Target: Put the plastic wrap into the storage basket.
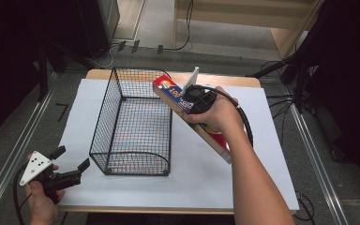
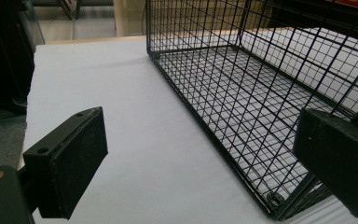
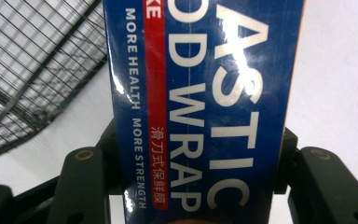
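from the high view, your right gripper (image 1: 198, 99) was clamped across a long plastic wrap box (image 1: 178, 99), which hung in the air tilted, its far end up over the right rim of the black wire basket (image 1: 122, 140) and its near end low toward you, above the white sheet (image 1: 272, 154). the basket stood on that sheet on the wooden table (image 1: 243, 80). your left gripper (image 1: 70, 164) sat at the near left corner of the sheet, just beside the basket's near left corner, jaws spread wide with nothing between them.

in the left gripper view, your two pads (image 2: 81, 158) stood far apart, empty, over the white sheet (image 2: 135, 154), with the basket (image 2: 242, 121) lying to their right.

in the right gripper view, your jaws pressed on both long edges of the blue box (image 3: 205, 116), its white lettering running up the frame; the basket (image 3: 32, 60) showed at upper left, apart from the box.
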Action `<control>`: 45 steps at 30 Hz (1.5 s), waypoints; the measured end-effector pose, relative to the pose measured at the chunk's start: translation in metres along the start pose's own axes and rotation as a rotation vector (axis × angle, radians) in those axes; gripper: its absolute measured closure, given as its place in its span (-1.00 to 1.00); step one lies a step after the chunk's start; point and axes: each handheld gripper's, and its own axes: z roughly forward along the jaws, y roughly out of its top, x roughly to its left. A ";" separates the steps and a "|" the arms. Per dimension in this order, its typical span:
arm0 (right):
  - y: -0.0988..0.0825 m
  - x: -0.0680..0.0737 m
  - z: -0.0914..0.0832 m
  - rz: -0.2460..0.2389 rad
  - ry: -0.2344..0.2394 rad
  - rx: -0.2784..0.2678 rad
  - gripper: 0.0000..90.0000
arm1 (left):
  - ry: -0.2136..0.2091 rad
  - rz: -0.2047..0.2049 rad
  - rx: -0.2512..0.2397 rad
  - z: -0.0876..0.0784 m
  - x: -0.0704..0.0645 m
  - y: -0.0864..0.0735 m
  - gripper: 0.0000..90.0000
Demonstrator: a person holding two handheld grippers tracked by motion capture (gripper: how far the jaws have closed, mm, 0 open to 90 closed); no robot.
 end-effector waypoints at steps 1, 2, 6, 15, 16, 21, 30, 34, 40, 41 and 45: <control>0.002 0.002 -0.001 0.001 0.003 -0.001 -0.03 | -0.001 -0.001 0.001 0.000 0.000 0.000 -0.92; 0.003 0.003 -0.001 -0.009 0.004 -0.001 -0.03 | -0.003 -0.006 -0.004 0.000 0.000 0.000 -0.92; 0.012 0.011 0.000 -0.026 0.006 -0.001 -0.03 | -0.001 -0.007 -0.004 0.000 0.000 0.000 -0.92; 0.026 0.025 0.003 -0.055 0.015 -0.002 -0.03 | -0.004 -0.007 -0.005 0.000 0.001 0.000 -0.92; 0.028 0.027 0.004 -0.054 0.016 -0.002 -0.03 | -0.003 -0.004 -0.004 0.000 0.001 0.000 -0.92; 0.032 0.032 0.004 -0.065 0.022 -0.003 -0.03 | -0.004 -0.007 -0.004 0.000 0.000 0.000 -0.92; 0.041 0.044 0.006 -0.082 0.031 -0.004 -0.03 | -0.003 -0.010 -0.006 0.000 0.000 0.000 -0.92; 0.044 0.047 0.007 -0.093 0.030 -0.003 -0.03 | -0.004 -0.010 -0.006 0.000 0.000 0.000 -0.92; 0.049 0.054 0.008 -0.100 0.033 -0.003 -0.03 | -0.007 -0.007 -0.005 0.000 0.001 0.000 -0.92; 0.049 0.054 0.008 -0.100 0.033 -0.003 -0.03 | -0.007 -0.007 -0.005 0.000 0.001 0.000 -0.92; 0.052 0.058 0.009 -0.112 0.039 -0.002 -0.03 | -0.006 -0.008 -0.007 -0.001 0.001 0.000 -0.92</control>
